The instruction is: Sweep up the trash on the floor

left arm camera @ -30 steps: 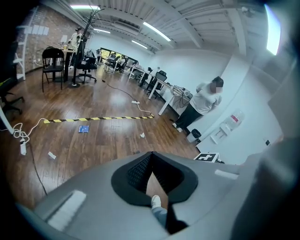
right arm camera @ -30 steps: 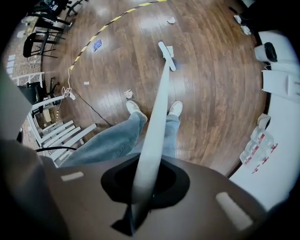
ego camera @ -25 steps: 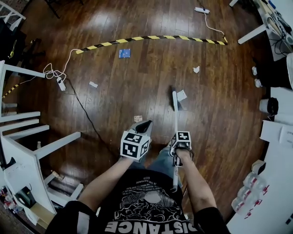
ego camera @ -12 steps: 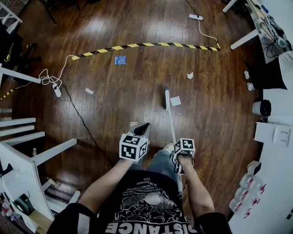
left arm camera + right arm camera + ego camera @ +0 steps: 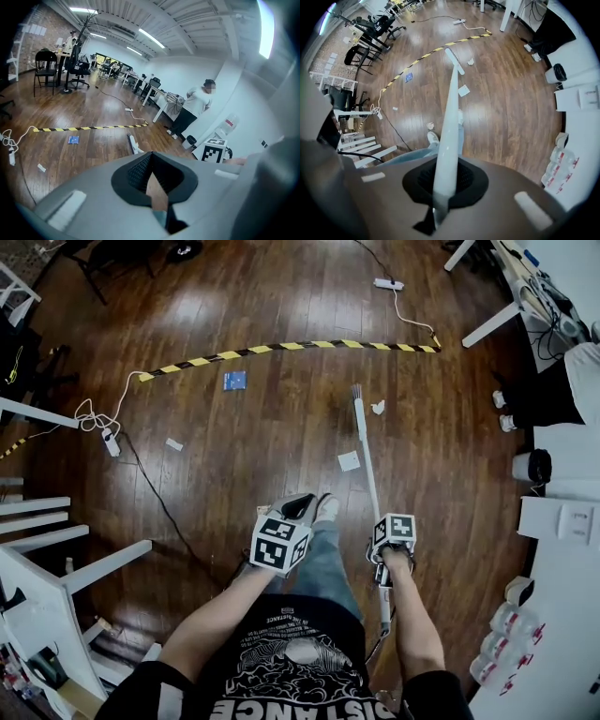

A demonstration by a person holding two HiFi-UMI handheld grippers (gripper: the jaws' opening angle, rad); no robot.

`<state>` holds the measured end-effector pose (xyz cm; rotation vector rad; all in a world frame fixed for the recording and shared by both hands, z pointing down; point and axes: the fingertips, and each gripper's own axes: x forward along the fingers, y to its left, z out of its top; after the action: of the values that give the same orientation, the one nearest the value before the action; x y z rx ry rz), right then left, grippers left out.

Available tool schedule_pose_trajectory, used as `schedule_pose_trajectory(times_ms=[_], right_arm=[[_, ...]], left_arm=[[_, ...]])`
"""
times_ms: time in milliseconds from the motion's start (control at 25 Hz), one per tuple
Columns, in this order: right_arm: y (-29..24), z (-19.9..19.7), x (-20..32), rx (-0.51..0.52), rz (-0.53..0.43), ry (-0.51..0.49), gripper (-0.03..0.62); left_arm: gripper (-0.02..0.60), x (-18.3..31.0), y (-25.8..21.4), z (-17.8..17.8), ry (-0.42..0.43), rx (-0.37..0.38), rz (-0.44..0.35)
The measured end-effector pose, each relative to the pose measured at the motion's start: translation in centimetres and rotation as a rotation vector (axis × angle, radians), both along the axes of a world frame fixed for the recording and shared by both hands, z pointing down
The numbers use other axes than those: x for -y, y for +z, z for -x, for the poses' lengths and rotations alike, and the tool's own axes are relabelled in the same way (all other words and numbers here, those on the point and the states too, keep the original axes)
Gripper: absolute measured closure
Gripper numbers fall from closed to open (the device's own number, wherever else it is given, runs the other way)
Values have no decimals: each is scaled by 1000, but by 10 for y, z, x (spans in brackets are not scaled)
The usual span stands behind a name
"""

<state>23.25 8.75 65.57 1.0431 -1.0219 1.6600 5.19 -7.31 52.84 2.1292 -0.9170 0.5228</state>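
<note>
White broom is clenched in right hand-held gripper; left hand-held gripper closed empty; bristles barely discernible.

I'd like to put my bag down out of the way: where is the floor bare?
The widest bare floor lies beyond the striped tape, towards the power strip. Another patch lies between the broom and the bin. The left is crowded with white furniture and a tangled cable; paper scraps dot the middle.

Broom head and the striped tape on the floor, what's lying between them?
Only bare wood floor, in the head view; the broom ends short of the striped tape.
</note>
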Motion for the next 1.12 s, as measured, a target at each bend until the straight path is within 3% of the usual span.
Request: schedule_pose_trajectory(times_ms=[320, 640, 880, 1120], right_arm=[[21, -124, 102, -139, 46, -137, 594], [51, -222, 204, -231, 91, -246, 594], [77, -263, 248, -342, 171, -384, 594], [91, -266, 246, -372, 201, -493, 594]], left_arm=[[577, 62, 10, -48, -52, 46, 25], [577, 121, 33, -112, -59, 79, 69], [577, 145, 50, -121, -85, 116, 92], [577, 150, 60, -108, -134, 132, 105]])
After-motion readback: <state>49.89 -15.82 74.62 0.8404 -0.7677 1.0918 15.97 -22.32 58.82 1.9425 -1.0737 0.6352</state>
